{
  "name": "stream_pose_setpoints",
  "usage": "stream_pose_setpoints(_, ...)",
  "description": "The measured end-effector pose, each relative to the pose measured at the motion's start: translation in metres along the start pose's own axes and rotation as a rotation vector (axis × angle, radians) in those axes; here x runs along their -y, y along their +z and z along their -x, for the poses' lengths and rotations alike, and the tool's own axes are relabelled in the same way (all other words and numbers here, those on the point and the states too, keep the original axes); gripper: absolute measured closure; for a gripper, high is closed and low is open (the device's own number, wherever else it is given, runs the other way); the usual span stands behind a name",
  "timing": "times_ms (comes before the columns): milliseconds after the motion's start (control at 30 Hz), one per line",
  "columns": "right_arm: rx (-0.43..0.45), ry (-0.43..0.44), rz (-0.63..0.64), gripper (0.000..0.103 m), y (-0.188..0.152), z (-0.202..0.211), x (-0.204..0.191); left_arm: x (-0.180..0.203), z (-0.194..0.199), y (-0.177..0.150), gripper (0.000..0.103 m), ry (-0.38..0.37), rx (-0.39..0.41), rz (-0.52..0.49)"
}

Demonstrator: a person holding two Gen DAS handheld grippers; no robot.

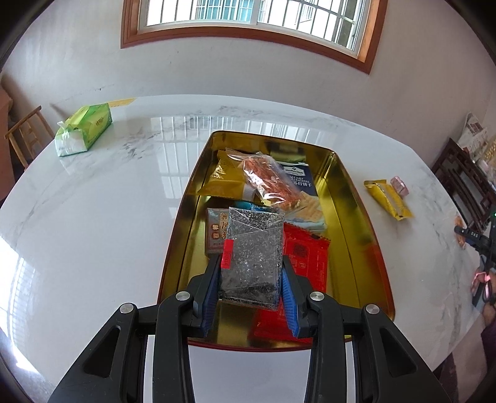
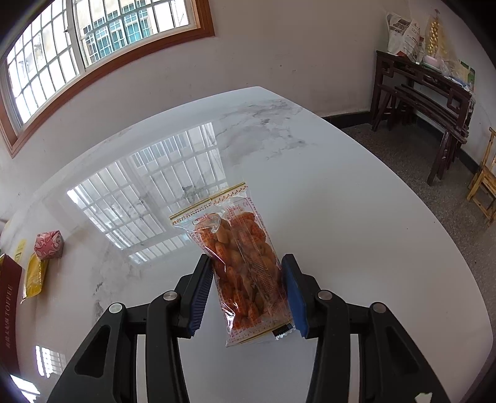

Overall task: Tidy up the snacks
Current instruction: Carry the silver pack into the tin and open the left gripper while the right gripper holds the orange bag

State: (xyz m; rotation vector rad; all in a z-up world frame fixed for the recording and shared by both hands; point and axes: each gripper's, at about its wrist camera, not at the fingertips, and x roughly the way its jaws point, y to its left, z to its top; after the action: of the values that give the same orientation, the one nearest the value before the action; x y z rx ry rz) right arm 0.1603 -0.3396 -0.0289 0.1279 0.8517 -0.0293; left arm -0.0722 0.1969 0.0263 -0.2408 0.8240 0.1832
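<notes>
Though far off, tissue pack (image 1: 83, 130)

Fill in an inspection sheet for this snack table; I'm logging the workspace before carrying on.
Surface: white marble table, glossy, with window reflections.
Job's things: gold tin holds several packets; a yellow packet and a pink wrapped block lie outside it on the table.
Clutter: green tissue pack near the far left edge.
Grippers: left hand-held gripper is shut on a clear bag of dark seeds above the tin; right hand-held gripper is shut on a clear bag of orange snacks above bare table.
Cables: nothing seen.
Surroundings: barred window, dark wooden side table, wooden chairs.
</notes>
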Motion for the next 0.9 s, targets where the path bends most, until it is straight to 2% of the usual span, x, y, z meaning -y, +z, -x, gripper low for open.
stream_pose_setpoints(433, -0.004, -0.009, 0.014, 0.060, 0.000, 0.000, -0.003, 0.001, -0.017, -0.006, 0.066, 0.041, -0.013, -0.017)
stream_pose_setpoints(900, -0.007, -0.015, 0.025, 0.060, 0.000, 0.000, -0.006, 0.008, -0.016, -0.005, 0.063, 0.105, 0.020, -0.061)
